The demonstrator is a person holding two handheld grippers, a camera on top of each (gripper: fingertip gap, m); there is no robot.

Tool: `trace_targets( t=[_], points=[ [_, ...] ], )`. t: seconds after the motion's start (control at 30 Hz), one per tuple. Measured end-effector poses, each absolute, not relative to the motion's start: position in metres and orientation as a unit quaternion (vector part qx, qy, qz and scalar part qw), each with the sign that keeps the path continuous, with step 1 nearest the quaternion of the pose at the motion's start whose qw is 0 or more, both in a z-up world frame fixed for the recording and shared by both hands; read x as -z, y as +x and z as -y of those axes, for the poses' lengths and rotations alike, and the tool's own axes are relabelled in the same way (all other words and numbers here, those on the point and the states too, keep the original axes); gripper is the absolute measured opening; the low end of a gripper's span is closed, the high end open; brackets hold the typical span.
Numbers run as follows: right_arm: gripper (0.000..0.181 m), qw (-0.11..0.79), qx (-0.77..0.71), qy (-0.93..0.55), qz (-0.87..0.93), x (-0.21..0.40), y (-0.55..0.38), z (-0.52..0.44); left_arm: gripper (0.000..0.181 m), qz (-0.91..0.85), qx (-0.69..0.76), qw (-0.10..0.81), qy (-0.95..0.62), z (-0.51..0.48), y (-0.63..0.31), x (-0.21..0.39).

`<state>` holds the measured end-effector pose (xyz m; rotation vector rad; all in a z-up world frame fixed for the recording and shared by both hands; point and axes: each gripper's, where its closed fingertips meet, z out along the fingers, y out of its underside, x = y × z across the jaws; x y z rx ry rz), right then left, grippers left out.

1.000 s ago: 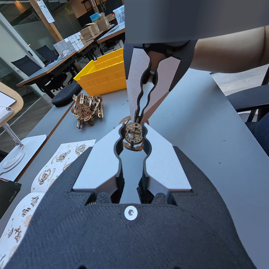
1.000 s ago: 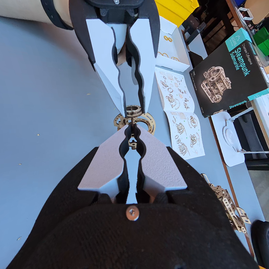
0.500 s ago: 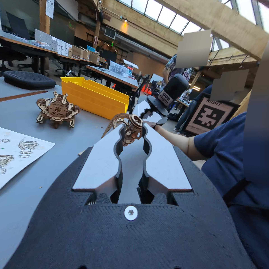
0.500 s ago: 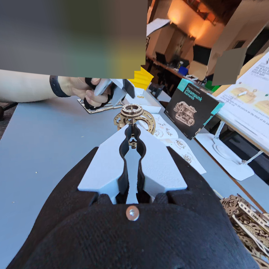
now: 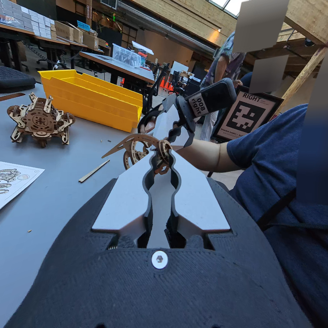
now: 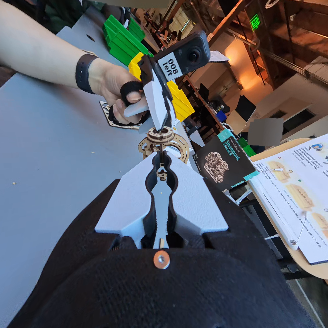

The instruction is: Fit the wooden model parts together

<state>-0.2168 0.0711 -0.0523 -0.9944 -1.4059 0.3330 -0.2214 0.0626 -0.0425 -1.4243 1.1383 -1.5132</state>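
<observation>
A small wooden sub-assembly (image 6: pixel 179 145), with a stacked ring on top and curved perforated arcs, is held above the grey table (image 6: pixel 53 142) between both grippers. My right gripper (image 6: pixel 160 153) is shut on its thin lower plate. My left gripper (image 5: pixel 161 154) is shut on the ring end of the assembly (image 5: pixel 136 150). In the right wrist view the left gripper (image 6: pixel 160 128) comes down onto the ring from above. In the left wrist view the right gripper (image 5: pixel 170 140) meets the assembly from behind.
On the table are a finished wooden model (image 5: pixel 40 122), a yellow bin (image 5: pixel 92 101), a loose wooden stick (image 5: pixel 94 171) and a booklet (image 5: pixel 16 179). A black kit box (image 6: pixel 223 163), an instruction page on a stand (image 6: pixel 292 191) and a part sheet (image 6: pixel 113 122) are to the right. Both grippers' tips are close together, under 4 cm apart.
Both grippers have lifted the assembly off the table and tilted up, so the views now look across the room. Both grips on the assembly have held.
</observation>
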Motion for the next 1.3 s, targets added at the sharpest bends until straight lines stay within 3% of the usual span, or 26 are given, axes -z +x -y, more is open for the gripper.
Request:
trace_targets(
  t=[0.17, 0.27, 0.4, 0.5, 0.63, 0.93, 1.07, 1.23, 1.3],
  points=[
    [0.003, 0.627, -0.148, -0.458, 0.613, 0.052, -0.219, -0.084, 0.008, -0.404, 0.612, 0.364, -0.575, -0.075, -0.225, 0.043],
    [0.022, 0.661, -0.143, -0.487, 0.553, 0.035, -0.210, -0.104, 0.008, -0.289, 0.658, 0.363, -0.593, -0.103, -0.234, 0.036],
    [0.028, 0.671, -0.247, -0.531, 0.455, 0.023, -0.216, -0.102, 0.007, -0.109, 0.750, 0.342, -0.555, -0.138, -0.259, 0.023],
    [0.036, 0.669, -0.181, -0.562, 0.451, 0.042, -0.233, -0.112, 0.007, -0.075, 0.745, 0.351, -0.563, -0.147, -0.263, 0.030],
    [0.008, 0.700, -0.078, -0.555, 0.442, 0.037, -0.249, -0.123, 0.007, -0.068, 0.739, 0.362, -0.564, -0.145, -0.261, 0.029],
    [0.000, 0.700, -0.041, -0.581, 0.414, 0.038, -0.246, -0.137, 0.009, -0.077, 0.728, 0.381, -0.565, -0.143, -0.257, 0.028],
    [0.000, 0.707, -0.013, -0.569, 0.419, 0.031, -0.234, -0.137, 0.030, -0.135, 0.637, 0.453, -0.609, -0.149, -0.259, 0.034],
    [0.001, 0.700, 0.060, -0.524, 0.482, 0.034, -0.225, -0.130, 0.041, -0.328, 0.420, 0.617, -0.579, -0.142, -0.263, 0.024],
    [0.001, 0.693, 0.111, -0.504, 0.504, 0.037, -0.223, -0.129, 0.035, -0.399, 0.364, 0.635, -0.552, -0.129, -0.255, 0.028]
  ],
)
